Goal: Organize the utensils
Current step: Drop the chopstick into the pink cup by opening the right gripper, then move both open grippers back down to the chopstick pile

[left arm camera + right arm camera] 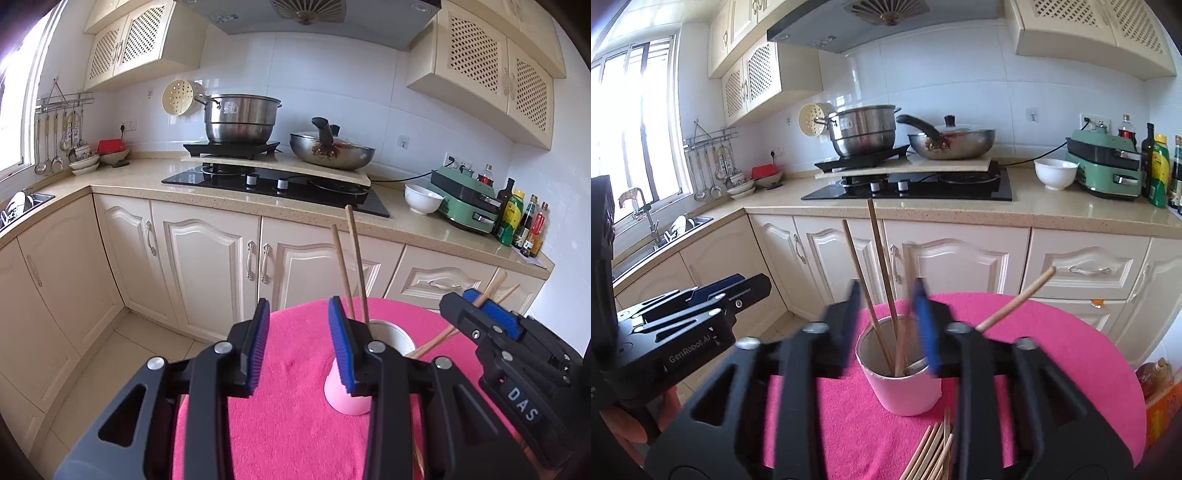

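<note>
Chopsticks (877,280) in pink cup (905,391), lower ends hidden behind blurred right hand-held gripper (888,325).

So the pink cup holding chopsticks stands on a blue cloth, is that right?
Not quite: the cloth is pink, not blue. The right wrist view shows the pink cup holding chopsticks and standing on it.
</note>
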The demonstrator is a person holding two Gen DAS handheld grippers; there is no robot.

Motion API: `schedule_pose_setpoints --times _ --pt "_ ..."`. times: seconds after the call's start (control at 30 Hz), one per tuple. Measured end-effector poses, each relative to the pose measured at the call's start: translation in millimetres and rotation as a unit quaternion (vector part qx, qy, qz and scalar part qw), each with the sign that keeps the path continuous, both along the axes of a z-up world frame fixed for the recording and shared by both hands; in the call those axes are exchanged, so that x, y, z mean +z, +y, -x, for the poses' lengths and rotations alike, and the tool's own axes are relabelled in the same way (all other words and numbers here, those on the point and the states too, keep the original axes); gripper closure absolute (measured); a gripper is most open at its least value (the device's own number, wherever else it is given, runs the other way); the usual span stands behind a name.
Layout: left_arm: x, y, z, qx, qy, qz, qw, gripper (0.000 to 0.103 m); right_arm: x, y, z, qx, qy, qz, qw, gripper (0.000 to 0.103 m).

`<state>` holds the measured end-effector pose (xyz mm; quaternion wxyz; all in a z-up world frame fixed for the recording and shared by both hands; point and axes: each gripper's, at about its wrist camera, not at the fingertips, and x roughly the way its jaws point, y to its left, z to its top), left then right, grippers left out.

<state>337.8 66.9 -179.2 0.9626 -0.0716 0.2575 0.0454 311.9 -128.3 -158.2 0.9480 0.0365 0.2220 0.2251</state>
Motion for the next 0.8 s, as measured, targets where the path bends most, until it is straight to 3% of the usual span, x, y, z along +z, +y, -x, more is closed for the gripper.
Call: schedule_pose_setpoints --times 0.27,0.47,0.6,0.8 --pt "7 -8 25 -0.025 0.004 0.007 0.9996 0.070 28 -18 37 -0.017 -0.026 -0.002 1.000 0.054" --pt "-11 -23 40 -0.065 0.049 0.025 0.9964 0.066 40 -45 74 -0.046 -0.037 0.010 0.998 0.053" --pt "-42 -45 38 -0.106 0.113 0.037 0.9872 0.065 35 -63 90 -0.064 -0.030 0.025 0.997 0.053" --pt "-103 -86 30 -0.149 0.214 0.026 0.9650 0.065 -9 -91 86 -0.098 0.054 0.037 0.993 0.052"
